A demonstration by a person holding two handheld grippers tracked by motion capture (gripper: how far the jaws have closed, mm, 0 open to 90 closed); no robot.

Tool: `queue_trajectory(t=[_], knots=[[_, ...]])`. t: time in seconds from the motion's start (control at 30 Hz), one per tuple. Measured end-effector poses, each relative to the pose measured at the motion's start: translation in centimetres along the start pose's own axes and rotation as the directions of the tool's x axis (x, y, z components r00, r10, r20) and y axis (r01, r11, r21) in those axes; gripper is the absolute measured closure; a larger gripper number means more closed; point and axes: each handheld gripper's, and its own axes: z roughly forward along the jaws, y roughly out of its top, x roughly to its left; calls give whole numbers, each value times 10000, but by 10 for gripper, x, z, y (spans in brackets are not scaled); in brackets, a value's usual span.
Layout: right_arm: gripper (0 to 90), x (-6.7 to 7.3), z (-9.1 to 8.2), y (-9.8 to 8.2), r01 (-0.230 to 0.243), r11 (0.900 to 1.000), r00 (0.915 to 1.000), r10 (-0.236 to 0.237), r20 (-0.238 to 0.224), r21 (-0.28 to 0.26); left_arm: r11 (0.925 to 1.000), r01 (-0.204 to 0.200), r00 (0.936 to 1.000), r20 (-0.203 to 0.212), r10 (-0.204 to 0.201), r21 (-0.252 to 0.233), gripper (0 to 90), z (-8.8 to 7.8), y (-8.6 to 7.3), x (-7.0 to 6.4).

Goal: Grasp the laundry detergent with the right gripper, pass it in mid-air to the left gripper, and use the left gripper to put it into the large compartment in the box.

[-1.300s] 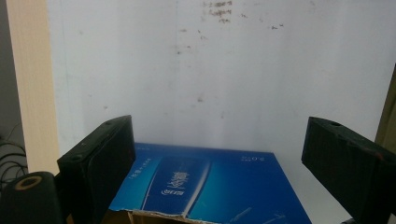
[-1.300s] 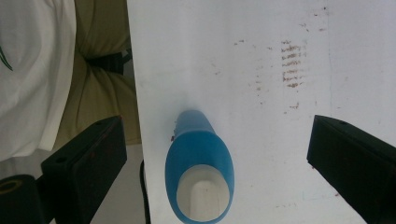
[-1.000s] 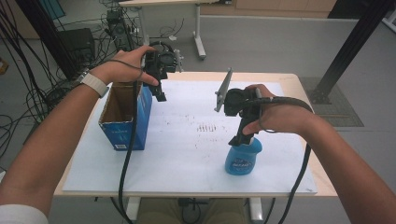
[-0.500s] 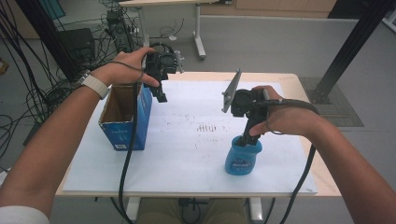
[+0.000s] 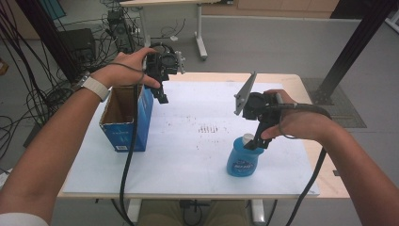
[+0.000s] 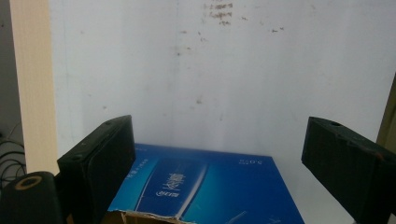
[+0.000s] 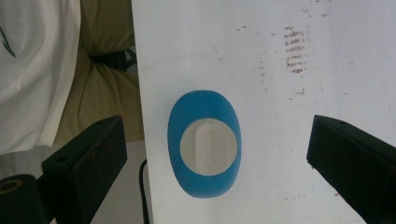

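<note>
A blue bottle [image 5: 244,157] with a white cap stands upright near the front edge of the white sheet [image 5: 202,150] that covers the table [image 5: 287,81], toward the person's right. Its front bears a darker blue label with white lettering, too small and blurred in the high view to read. The right gripper [image 5: 256,142] hangs directly above the cap, pointing down. In the right gripper view the bottle [image 7: 205,142] is seen from straight above, an oval blue body around the white cap, lying between the 2 black jaws, which stand wide apart and touch nothing.

The left gripper [image 5: 162,96] is held over the far right corner of an open blue cardboard box [image 5: 126,120] that stands at the left of the sheet, well apart from the bottle. Its jaws are also spread wide with nothing between them. In the left gripper view the box [image 6: 205,186] shows its blue side panel with a lighter blue stripe, white characters that cannot be read, and a tiny white print near the top right edge, also illegible. A small white label sits low on the box's near face in the high view, too small to read. Brown smudges [image 5: 209,128] mark the middle of the sheet.
</note>
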Motion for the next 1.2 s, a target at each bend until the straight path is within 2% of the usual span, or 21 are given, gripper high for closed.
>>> queue_trajectory(t=[0.43, 0.7, 1.0, 1.2], knots=[[47, 0, 6, -23, -454, 9988, 9989, 452, -110, -182, 10000, 56, 10000, 36, -56, -74, 101, -2, 2, -1], [42, 1, 2, -39, -639, 9959, 9980, 639, -11, -644, 9998, 216, 9998, 14, -216, -49, 101, -4, 3, -2], [43, 1, 5, -51, -561, 9937, 9984, 555, -81, -973, 9997, 152, 9999, -25, -152, -180, 101, 0, 9, -3], [50, -1, 14, -60, -513, 9906, 9986, 496, -164, -1267, 9997, 32, 9999, -132, -35, -229, 101, 3, 14, -6]])
